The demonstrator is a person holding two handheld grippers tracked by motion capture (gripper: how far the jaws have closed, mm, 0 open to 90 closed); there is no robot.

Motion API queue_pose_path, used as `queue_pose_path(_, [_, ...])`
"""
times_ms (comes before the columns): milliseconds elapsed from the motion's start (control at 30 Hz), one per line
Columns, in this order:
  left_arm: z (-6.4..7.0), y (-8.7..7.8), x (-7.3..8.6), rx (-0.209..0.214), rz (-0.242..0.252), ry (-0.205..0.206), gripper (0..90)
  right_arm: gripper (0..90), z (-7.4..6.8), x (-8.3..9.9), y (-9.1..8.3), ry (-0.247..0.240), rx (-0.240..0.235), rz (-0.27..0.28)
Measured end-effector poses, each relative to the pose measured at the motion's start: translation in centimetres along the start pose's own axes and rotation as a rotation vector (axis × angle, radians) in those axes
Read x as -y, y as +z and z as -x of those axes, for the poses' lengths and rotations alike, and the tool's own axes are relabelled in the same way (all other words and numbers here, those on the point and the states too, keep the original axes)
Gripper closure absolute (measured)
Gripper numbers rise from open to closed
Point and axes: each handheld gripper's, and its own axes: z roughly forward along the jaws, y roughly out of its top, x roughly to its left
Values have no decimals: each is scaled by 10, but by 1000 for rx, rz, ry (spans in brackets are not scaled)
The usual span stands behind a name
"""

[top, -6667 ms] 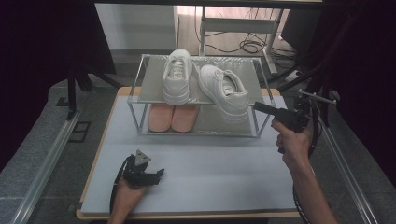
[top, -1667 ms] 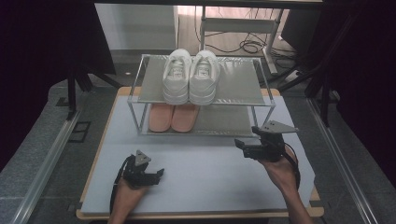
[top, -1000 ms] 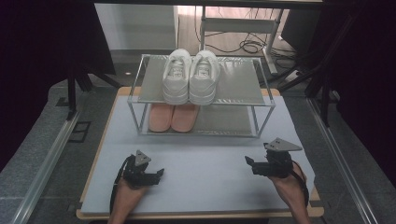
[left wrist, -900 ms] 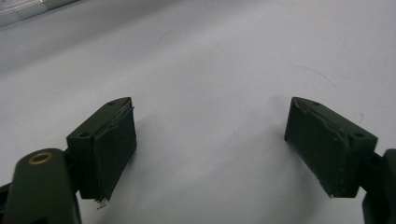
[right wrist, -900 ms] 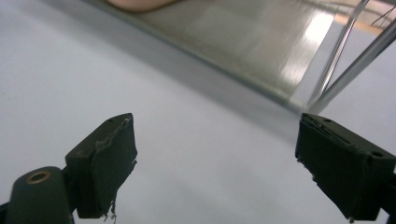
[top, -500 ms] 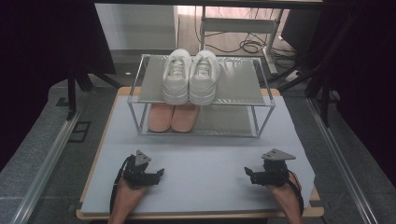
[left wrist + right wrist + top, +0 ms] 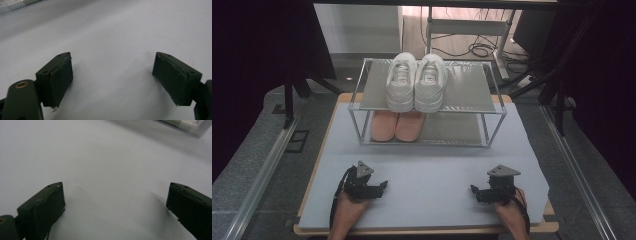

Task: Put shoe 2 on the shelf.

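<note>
Both hand-held grippers, left (image 7: 379, 186) and right (image 7: 476, 191), rest spread and empty on the desk (image 7: 432, 185); the white shoes (image 7: 417, 82) sit well ahead on the rack (image 7: 472, 92), toes pointing away, roughly midway between them.

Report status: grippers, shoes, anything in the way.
Left gripper and right gripper open, empty, on the mat. White sneakers paired on the rack's top shelf. Nothing obstructing.

High view dim, dark at both sides, bright patch at top behind the rack (image 7: 427, 100). Mat (image 7: 427, 175) evenly lit, soft shadows. Gripper views soft, jaws blurred up close; light probably from overhead, faint shadows beside them.
</note>
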Motion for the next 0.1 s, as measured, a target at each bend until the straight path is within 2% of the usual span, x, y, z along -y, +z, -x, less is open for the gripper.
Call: queue_pose_path(100, [0,0,0,1,0,-3,166,23,2,0,1,16,-16,-7])
